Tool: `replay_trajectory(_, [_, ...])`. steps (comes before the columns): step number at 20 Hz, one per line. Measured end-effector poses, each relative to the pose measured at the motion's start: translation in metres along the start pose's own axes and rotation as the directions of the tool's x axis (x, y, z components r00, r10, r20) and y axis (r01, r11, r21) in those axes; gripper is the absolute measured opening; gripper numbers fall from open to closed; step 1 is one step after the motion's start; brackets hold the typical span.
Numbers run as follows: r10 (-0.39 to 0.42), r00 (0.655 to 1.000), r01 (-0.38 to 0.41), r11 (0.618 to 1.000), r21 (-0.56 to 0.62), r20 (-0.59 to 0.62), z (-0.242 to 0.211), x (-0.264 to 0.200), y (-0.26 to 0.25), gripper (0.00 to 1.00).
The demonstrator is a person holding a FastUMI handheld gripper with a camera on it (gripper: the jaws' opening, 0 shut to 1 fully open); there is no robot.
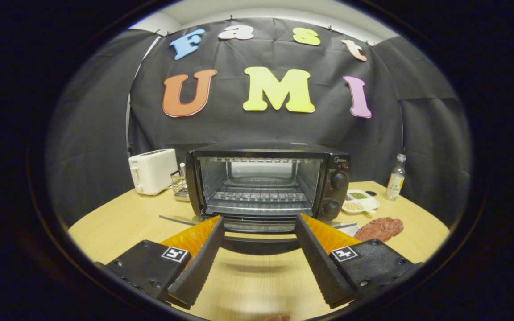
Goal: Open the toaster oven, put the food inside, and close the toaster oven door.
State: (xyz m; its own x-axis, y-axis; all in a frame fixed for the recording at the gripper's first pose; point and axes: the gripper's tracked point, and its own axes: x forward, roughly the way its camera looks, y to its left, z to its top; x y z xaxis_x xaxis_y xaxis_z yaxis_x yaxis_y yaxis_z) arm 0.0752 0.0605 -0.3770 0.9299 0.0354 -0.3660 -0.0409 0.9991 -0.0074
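Through the gripper view I see the gripper (259, 220) held low over the wooden table (114, 223), its two fingers spread wide apart with nothing between them but bare tabletop. They grip nothing and touch nothing that I can make out.

Just ahead of the fingertips sits the toaster oven (268, 183), facing me square on. Its door (260, 243) is dropped fully open and lies flat toward me, the dark handle edge crossing the gap between the two fingers. The cavity is lit and I can see the wire rack (259, 194) inside, bare. Two control knobs (338, 180) stand one above the other on the oven's right panel.

The food (379, 228), a flat reddish-brown slab that looks like raw meat, lies on the table to the right of the oven, just beyond my right finger and clear of the door. Behind it, beside the oven's right side, is a white divided dish (362, 201) holding greenish and tan contents, and farther back a small clear bottle (395, 177) with a pale cap.

To the oven's left stands a white pop-up toaster (152, 170), and between the two a small wire rack holder (179, 185) that I cannot make out well.
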Motion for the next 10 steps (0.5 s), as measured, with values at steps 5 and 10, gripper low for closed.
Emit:
replay_trajectory(5, [0.011, 0.995, -0.009, 1.0, 0.02, -0.1, -0.044, 0.0, -0.002, 1.0])
replay_trajectory(10, [0.025, 0.986, -0.016, 0.998, 0.058, -0.168, -0.067, 0.012, -0.007, 1.0])
